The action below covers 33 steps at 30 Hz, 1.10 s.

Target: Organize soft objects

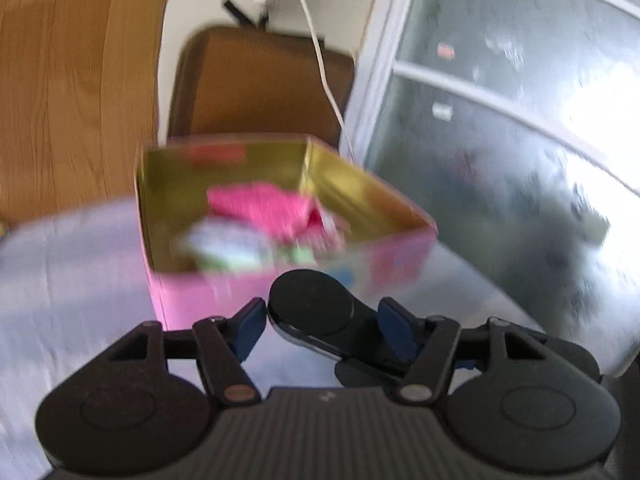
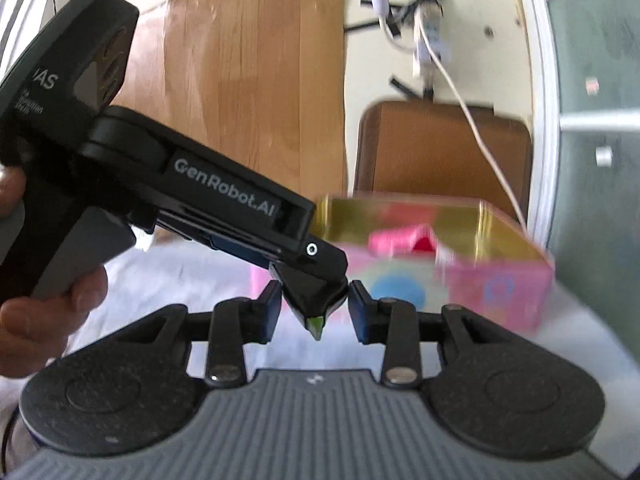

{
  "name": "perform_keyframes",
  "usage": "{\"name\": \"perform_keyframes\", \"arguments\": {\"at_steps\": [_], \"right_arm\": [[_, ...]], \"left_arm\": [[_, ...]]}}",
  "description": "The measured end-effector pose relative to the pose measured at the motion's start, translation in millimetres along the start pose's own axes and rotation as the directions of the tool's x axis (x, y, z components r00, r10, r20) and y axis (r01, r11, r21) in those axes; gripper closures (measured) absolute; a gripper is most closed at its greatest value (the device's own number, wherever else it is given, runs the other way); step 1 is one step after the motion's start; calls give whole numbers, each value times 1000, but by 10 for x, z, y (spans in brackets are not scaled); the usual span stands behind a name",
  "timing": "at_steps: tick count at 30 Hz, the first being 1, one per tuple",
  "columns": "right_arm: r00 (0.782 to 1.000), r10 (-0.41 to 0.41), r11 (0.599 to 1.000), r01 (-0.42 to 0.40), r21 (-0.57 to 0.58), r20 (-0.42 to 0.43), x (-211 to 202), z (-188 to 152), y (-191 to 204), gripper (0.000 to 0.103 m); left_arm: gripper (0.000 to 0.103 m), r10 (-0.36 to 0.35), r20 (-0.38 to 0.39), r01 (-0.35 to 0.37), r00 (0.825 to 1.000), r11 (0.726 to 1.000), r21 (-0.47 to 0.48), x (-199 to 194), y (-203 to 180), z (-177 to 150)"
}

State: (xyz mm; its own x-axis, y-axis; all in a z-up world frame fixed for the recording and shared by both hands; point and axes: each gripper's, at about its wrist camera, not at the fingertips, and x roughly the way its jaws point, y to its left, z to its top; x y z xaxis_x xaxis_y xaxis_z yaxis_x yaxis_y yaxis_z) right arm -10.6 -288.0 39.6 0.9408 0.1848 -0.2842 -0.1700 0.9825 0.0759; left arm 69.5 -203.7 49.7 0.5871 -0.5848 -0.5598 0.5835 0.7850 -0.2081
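Note:
A pink box with a gold inside (image 1: 192, 296) stands on the pale bed sheet, holding pink (image 1: 264, 204) and whitish-green soft things (image 1: 228, 248). It also shows in the right wrist view (image 2: 500, 284). My left gripper (image 1: 322, 322) is open just before the box, with the right gripper's round black part (image 1: 312, 308) between its fingers. In the right wrist view my right gripper (image 2: 314, 312) is open, and the left gripper's black fingertips (image 2: 316, 300) hang between its fingers, shut on a small green scrap (image 2: 316, 324). Both views are blurred.
A brown chair back (image 1: 256, 84) stands behind the box against a cream wall. A wooden panel (image 1: 76, 80) is at the left and a glass door (image 1: 520, 120) at the right. A white cable (image 1: 324, 80) hangs from the wall.

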Motion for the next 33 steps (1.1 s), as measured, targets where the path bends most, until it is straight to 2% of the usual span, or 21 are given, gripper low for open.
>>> {"name": "perform_keyframes", "arguments": {"at_steps": [4,6,9,12,15,18,22,25,28,30,32,33], "right_arm": [[1000,-5,1000,5,3,18,424,306,-145,63],[1000,-2,1000,3,22,-24,729,419,-257,63],[994,-7,999,10,34,-106,1124,474,-377,63],[984,-35,999,38,14,-176,1442,443,-426,63],[969,-42,998,49,26,-244,1668,380,-487,63],[966,-78,993,97,66,-246,1755,364,-556,59],[981,-92,983,117,142,-171,1534,351,-618,60],[986,-121,982,136,132,-118,1315,347,-542,60],[992,-107,986,115,125,-66,1173,394,-413,60],[995,-84,989,89,121,-46,1168,477,-307,60],[999,-29,992,33,125,-33,1181,550,-143,60],[999,10,991,-5,131,-37,1213,570,-65,60]], "left_arm": [[35,30,49,-30,998,1000,0,146,132,436],[35,52,44,-51,998,999,-13,347,244,622],[36,79,-5,-80,997,995,-56,711,424,802],[37,97,-59,-103,994,990,-96,1009,550,875],[32,146,-92,-153,985,986,-70,1219,570,881],[32,190,-96,-195,977,979,-53,1285,581,863],[28,206,-27,-208,978,976,-72,1030,621,808],[26,233,46,-229,971,970,-82,683,724,726],[26,249,91,-236,964,963,-131,301,976,577],[24,283,111,-262,953,950,-169,15,1202,413],[24,347,115,-320,931,926,-198,-241,1450,220],[24,389,109,-362,915,908,-210,-360,1598,107]]}}
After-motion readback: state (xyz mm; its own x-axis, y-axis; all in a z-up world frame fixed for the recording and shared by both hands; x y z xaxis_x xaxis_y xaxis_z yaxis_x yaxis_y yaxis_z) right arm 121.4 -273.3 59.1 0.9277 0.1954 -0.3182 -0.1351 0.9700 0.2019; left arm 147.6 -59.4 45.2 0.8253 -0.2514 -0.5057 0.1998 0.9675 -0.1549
